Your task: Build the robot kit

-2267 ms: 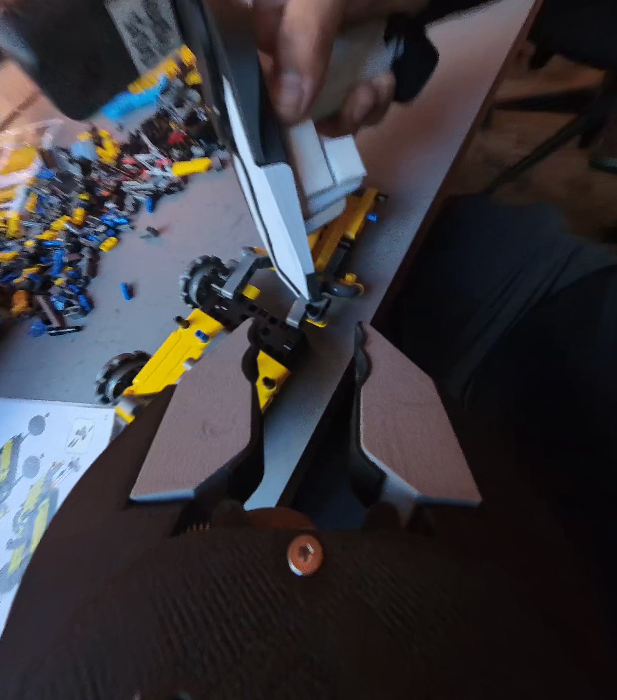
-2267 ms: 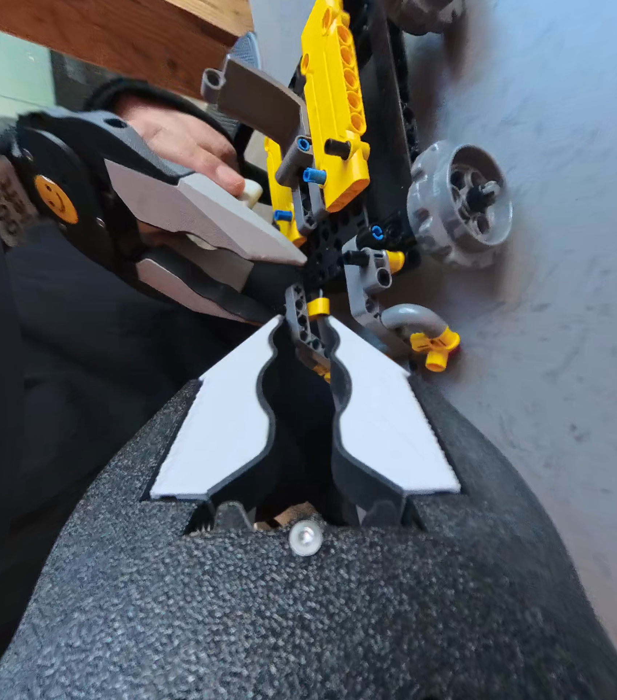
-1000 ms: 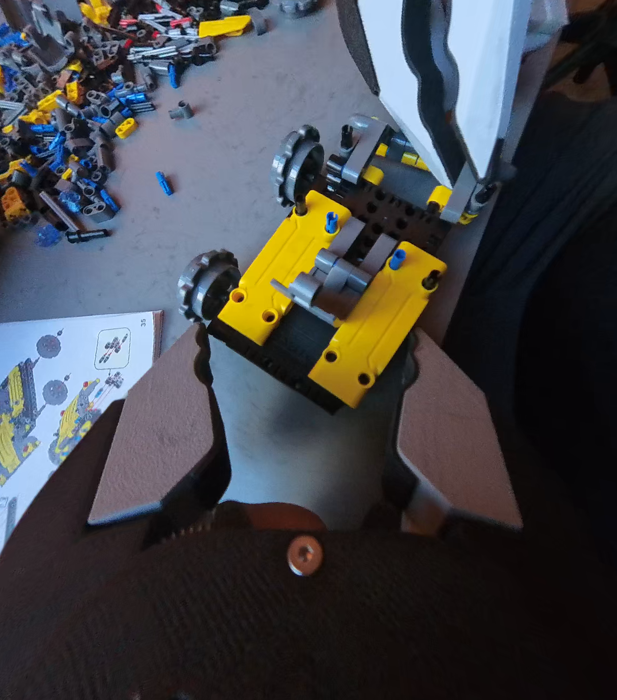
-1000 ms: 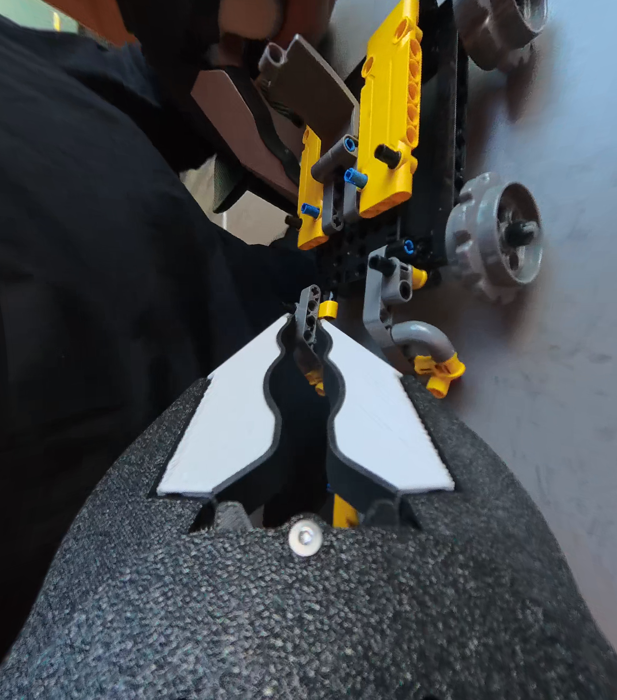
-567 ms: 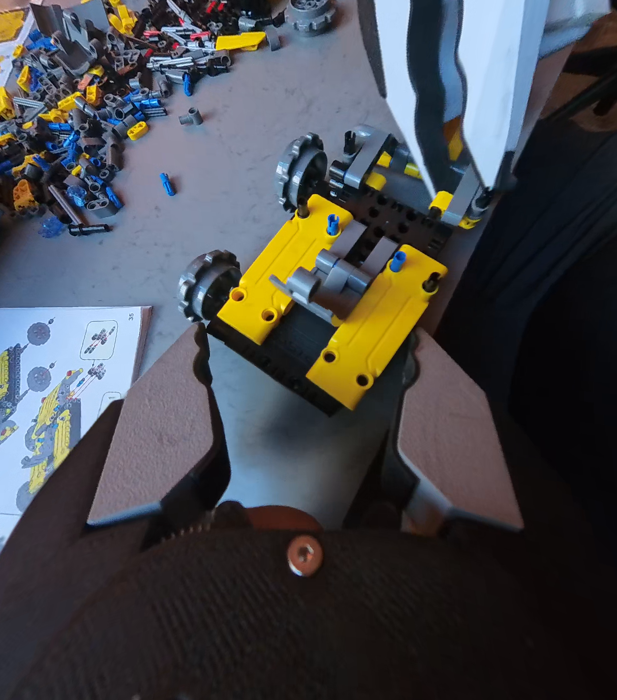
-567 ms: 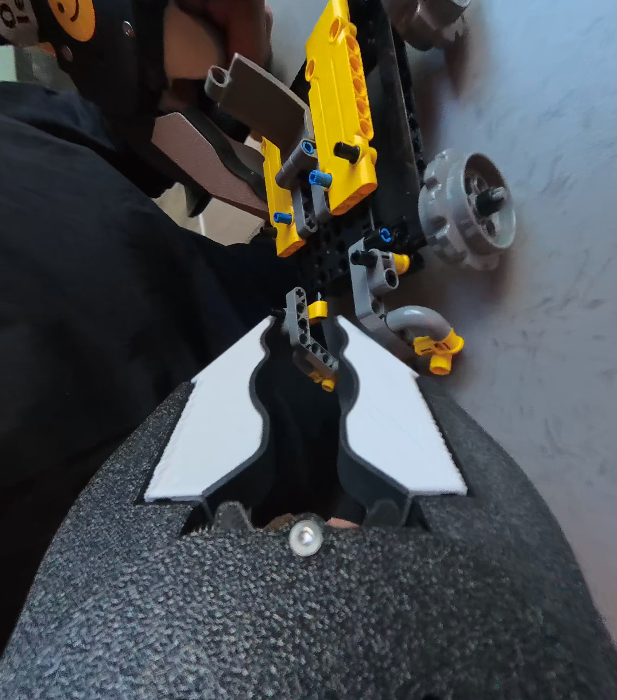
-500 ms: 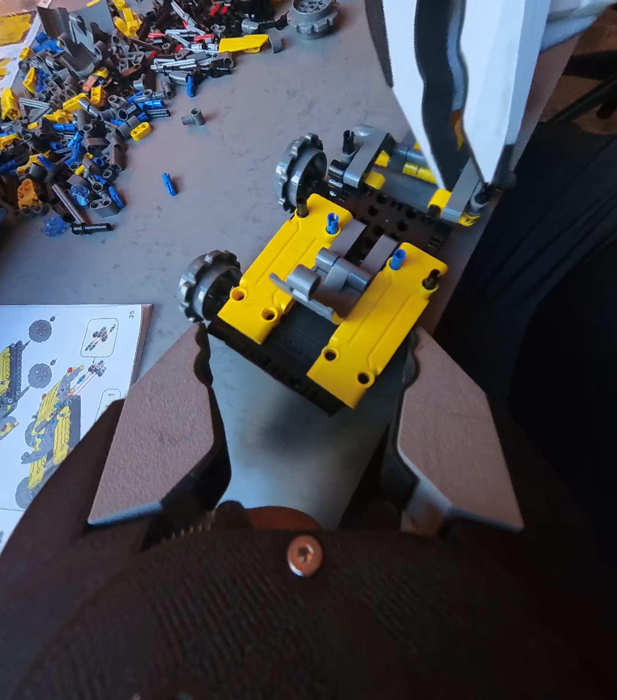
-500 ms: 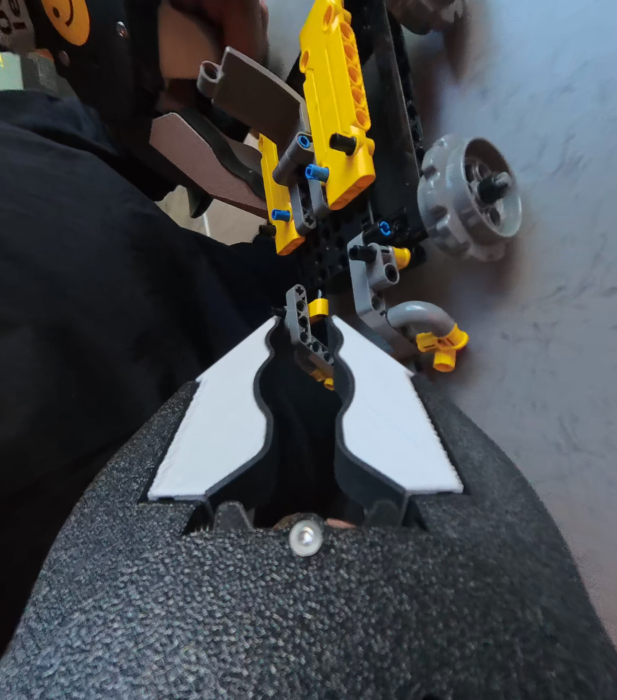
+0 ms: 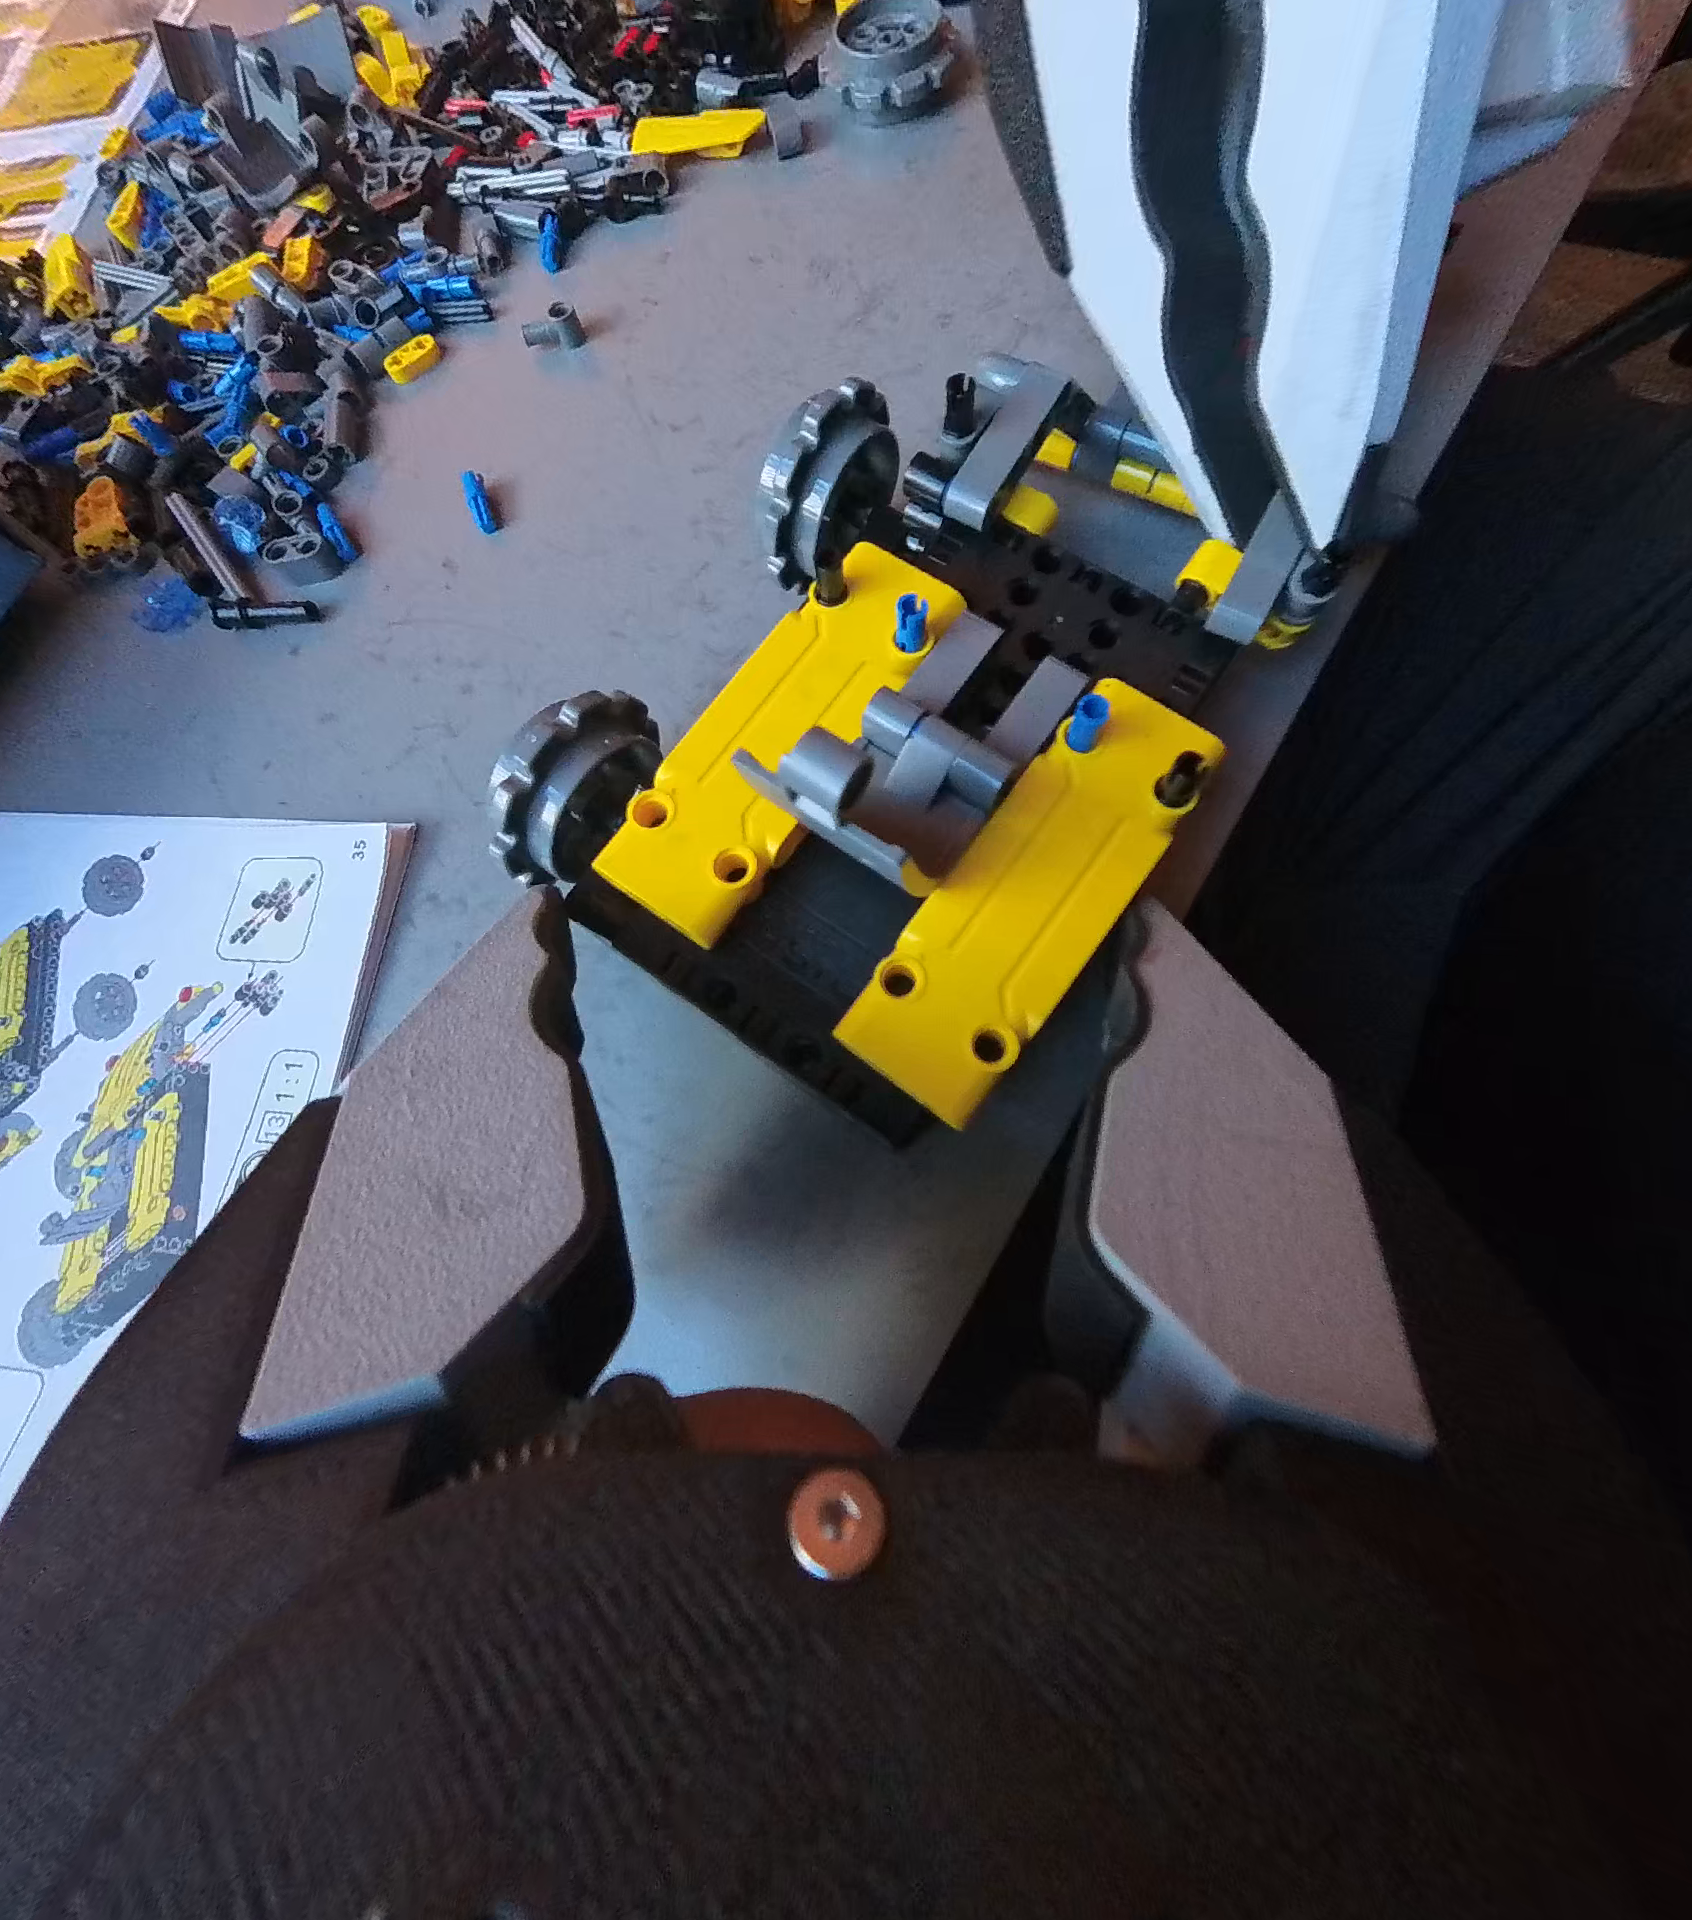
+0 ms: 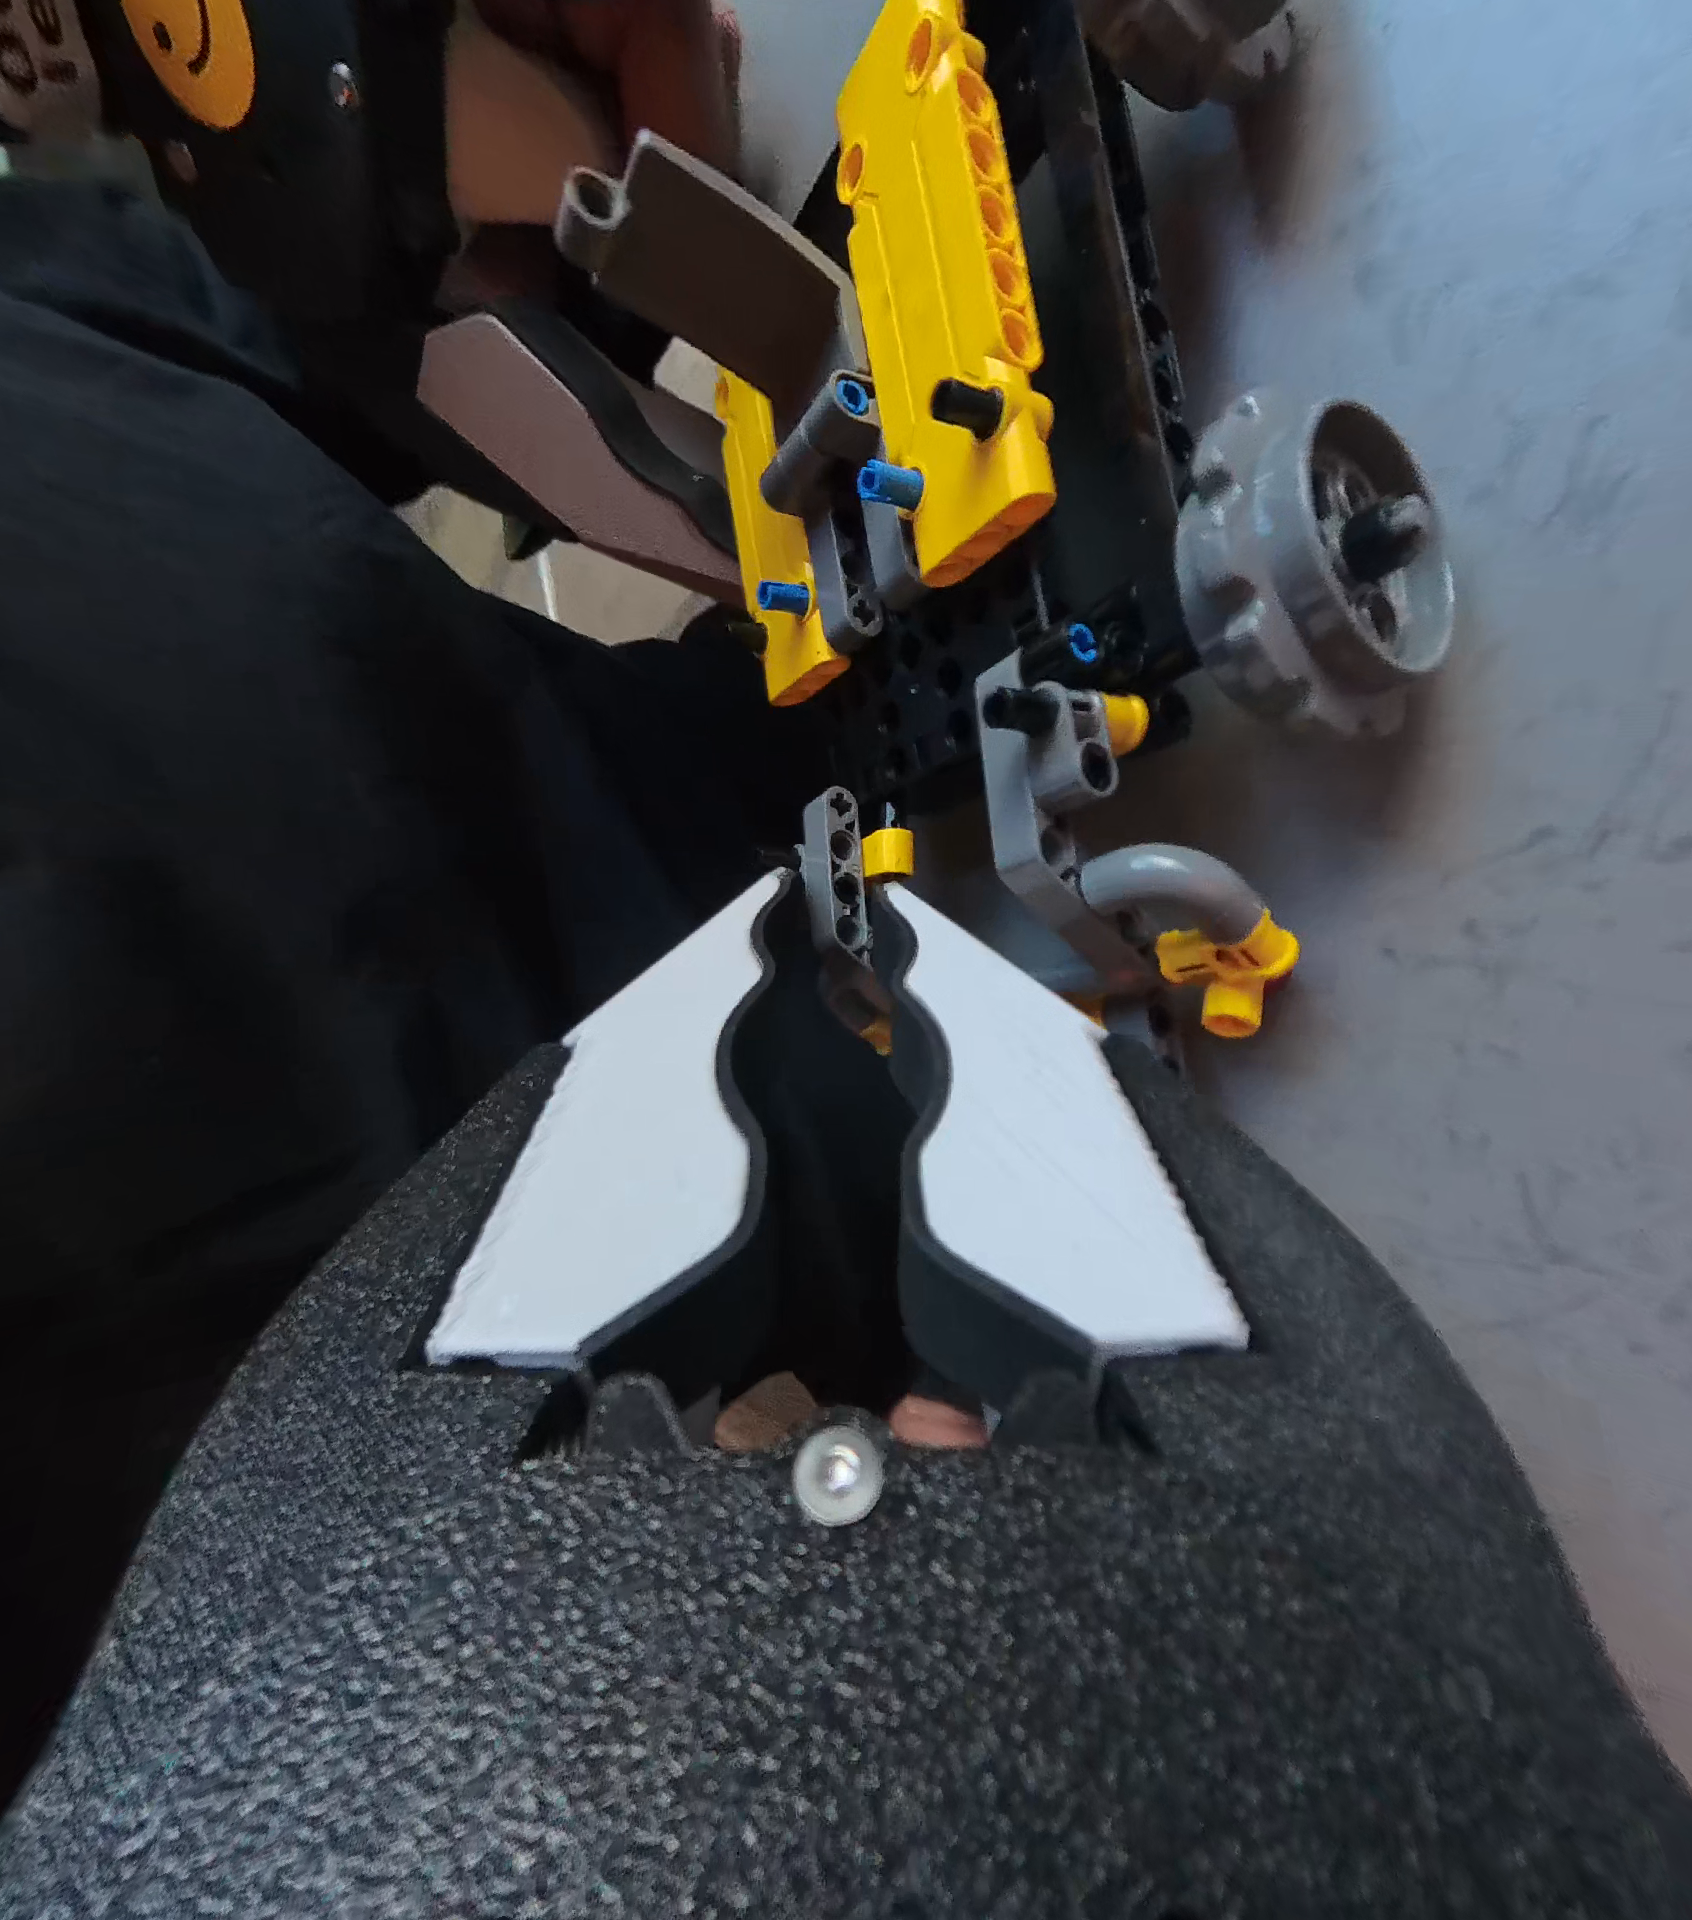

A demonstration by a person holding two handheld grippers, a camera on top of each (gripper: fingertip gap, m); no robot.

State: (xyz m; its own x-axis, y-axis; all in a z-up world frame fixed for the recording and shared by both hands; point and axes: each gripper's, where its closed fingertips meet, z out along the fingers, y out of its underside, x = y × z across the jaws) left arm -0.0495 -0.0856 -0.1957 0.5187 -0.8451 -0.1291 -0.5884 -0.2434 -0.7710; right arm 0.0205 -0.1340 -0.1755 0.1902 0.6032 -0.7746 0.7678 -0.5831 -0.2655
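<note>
Right gripper (image 10: 837,894) fingers pinching grey beam (image 10: 840,878) at far right corner of yellow-black model (image 9: 909,831), near bench (image 9: 613,436) edge

Left gripper (image 9: 837,966) fingers spread, straddling model's near end, contact unclear

Judgement: brace model, press beam in straight, no twisting

Both wide-angle views bend straight lines near their edges, and each lower half is dim and shadowed. Daylight falls from the upper side onto the grey table (image 9: 613,436), warm on the loose brick pile (image 9: 229,260), with a soft dark shadow under the yellow model (image 9: 925,831). In the right wrist view the far table (image 10: 1600,520) is softly blurred.
</note>
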